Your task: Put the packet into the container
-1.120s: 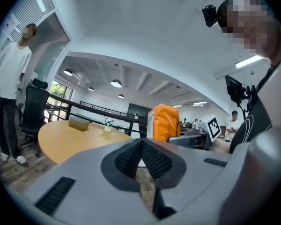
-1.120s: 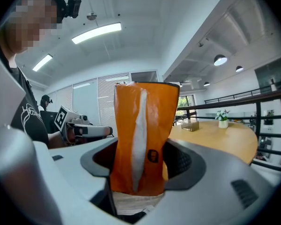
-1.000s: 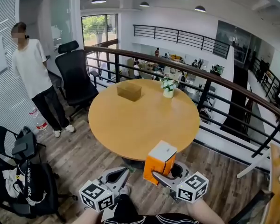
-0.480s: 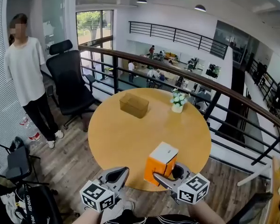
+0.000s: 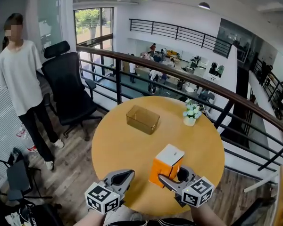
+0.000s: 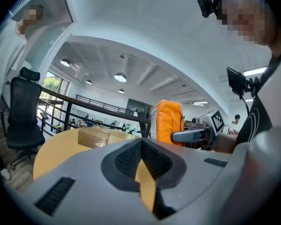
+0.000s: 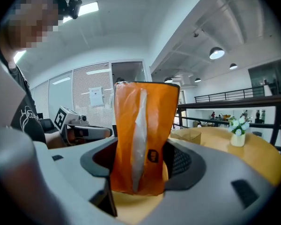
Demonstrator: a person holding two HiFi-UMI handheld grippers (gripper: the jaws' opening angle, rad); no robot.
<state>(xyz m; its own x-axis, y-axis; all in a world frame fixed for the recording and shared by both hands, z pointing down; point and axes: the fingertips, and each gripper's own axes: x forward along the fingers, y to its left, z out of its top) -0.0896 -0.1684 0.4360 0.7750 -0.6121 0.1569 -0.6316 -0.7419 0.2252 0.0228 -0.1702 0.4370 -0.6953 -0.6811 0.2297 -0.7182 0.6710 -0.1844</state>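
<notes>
An orange packet (image 5: 167, 164) with a white top stands upright between the jaws of my right gripper (image 5: 173, 176), which is shut on its lower part, above the near edge of the round wooden table (image 5: 118, 149). The right gripper view shows the packet (image 7: 143, 135) filling the jaws. A clear rectangular container (image 5: 142, 119) sits on the table's far half, apart from both grippers. My left gripper (image 5: 121, 177) hovers at the near left edge, shut and holding nothing. From the left gripper view the packet (image 6: 168, 121) is at the right and the container (image 6: 94, 136) ahead.
A small vase of white flowers (image 5: 192, 113) stands on the table's far right. A dark railing (image 5: 217, 95) curves behind the table. A black office chair (image 5: 66, 88) and a standing person (image 5: 19, 74) are to the left. A bag (image 5: 14, 182) lies on the floor.
The view has come closer to the table, so the container and vase sit nearer and lower in the picture. Both grippers keep their pose, the packet still held in the right one.
</notes>
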